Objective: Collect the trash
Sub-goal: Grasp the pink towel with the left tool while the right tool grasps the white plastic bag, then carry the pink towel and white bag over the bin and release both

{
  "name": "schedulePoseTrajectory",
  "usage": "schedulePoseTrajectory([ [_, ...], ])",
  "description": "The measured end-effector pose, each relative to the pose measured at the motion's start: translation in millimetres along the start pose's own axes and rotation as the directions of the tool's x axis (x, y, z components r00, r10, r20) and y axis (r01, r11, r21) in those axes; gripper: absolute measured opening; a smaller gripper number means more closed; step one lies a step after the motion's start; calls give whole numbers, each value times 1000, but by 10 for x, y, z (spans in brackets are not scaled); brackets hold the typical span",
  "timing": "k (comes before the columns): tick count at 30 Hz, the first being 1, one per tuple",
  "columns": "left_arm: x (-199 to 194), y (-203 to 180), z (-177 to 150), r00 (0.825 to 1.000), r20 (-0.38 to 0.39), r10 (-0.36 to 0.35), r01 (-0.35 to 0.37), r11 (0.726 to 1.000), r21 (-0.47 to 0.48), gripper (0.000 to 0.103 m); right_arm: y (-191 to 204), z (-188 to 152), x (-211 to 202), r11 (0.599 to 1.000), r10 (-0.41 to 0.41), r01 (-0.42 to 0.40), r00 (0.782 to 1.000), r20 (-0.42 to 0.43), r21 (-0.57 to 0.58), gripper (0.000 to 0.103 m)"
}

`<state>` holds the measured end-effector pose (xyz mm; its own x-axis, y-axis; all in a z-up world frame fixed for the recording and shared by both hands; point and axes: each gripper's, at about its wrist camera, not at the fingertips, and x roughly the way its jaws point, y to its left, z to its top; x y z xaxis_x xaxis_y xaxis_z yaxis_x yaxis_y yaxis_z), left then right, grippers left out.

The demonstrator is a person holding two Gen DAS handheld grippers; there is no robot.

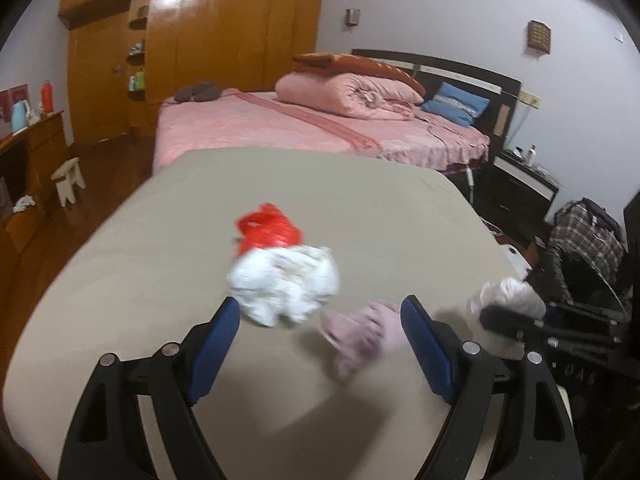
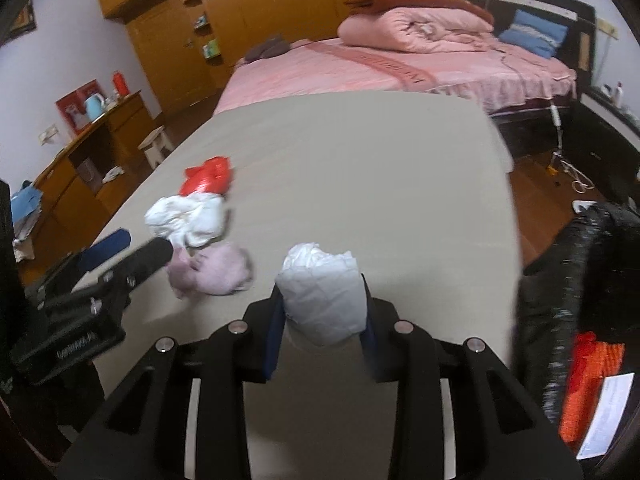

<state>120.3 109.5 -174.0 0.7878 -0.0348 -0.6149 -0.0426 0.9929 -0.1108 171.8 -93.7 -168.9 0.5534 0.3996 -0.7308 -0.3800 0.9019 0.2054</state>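
Beige table (image 2: 360, 168) as landmark, filling mid of both views; pink bed (image 2: 360, 68) beyond its far edge, wooden wardrobe (image 1: 192, 48) further back-left. On table, left-centre: crumpled white wad (image 1: 284, 284), biggest of the trash, w/ red plastic bag (image 1: 266, 230) touching its far side and pinkish crumpled tissue (image 1: 360, 336) just beside its near-right side. Left gripper (image 1: 320, 344) over table's near part, jaws spread wide, nothing gripped; white wad just ahead of left blue pad, pink tissue lying just inside right pad, contact w/ pad hard to tell thru blur. Right gripper (image 2: 322, 312) nearer table's right-near area, jaws pulled in tight on pale white crumpled paper ball (image 2: 322, 292), pads pressing both sides. Ball apart from the other 3 pcs; whether clear of table top can't tell.
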Motion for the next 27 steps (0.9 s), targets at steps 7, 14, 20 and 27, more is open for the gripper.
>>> schedulePoseTrajectory([
  [7, 147, -193, -67, 998, -51, -24, 25, 1000, 16, 81, -161, -48, -39, 999, -14, 14, 1000, 4, 29, 32],
  [14, 347, -231, -40, 995, -102, -11, 12, 1000, 2, 79, -235, -43, -86, 999, -14, 13, 1000, 14, 43, 32],
  [20, 467, -286, -52, 987, -153, -40, 40, 999, -5, 46, -273, -32, -136, 998, -20, 19, 1000, 23, 52, 32],
  [27, 287, -310, -25, 995, -90, -44, 43, 999, -9, 40, -305, -38, -221, 998, -27, 25, 999, 35, 60, 32],
])
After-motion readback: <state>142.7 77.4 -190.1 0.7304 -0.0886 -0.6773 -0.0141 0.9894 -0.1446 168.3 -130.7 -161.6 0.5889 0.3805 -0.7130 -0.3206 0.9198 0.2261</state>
